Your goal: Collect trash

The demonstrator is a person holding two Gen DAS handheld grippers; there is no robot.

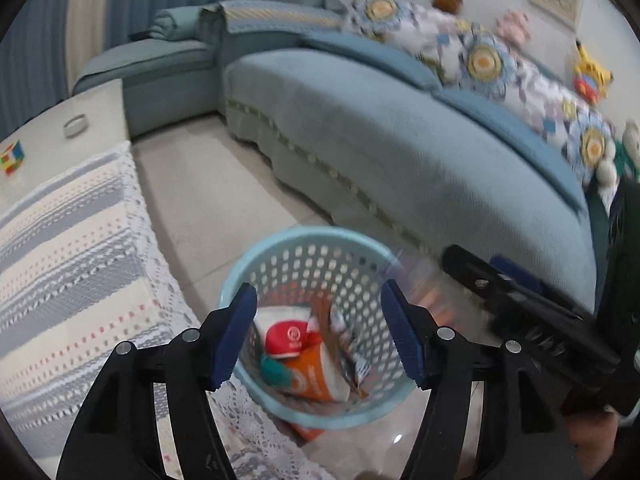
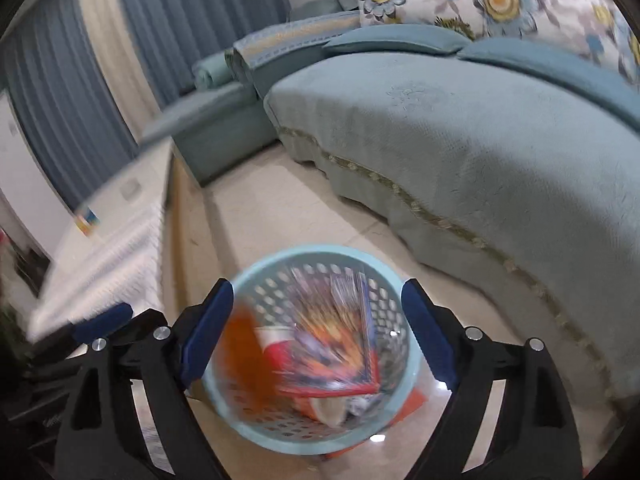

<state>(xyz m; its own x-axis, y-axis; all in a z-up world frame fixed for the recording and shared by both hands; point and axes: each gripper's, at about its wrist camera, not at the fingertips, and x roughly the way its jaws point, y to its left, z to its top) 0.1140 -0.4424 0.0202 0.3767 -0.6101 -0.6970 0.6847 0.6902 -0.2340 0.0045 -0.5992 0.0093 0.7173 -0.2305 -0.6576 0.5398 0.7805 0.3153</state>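
Observation:
A light blue perforated basket (image 1: 312,233) stands on the tiled floor between a table and a sofa. Inside lie a red and white packet (image 1: 285,340), an orange packet (image 1: 316,380) and a green scrap (image 1: 276,372). My left gripper (image 1: 319,300) hangs open just above the basket with nothing between its pads. My right gripper (image 2: 318,292) is open over the same basket (image 2: 288,255). A blurred colourful wrapper (image 2: 340,320) and an orange blur (image 2: 244,352) show between its fingers, over the basket mouth, free of the pads. The right gripper (image 1: 500,276) also shows in the left wrist view.
A teal sofa (image 1: 400,152) with floral cushions (image 1: 480,60) and plush toys (image 1: 592,76) runs along the right. A low table with a striped lace cloth (image 1: 68,248) and a puzzle cube (image 1: 12,156) stands at the left. Blue curtains (image 2: 60,100) hang behind.

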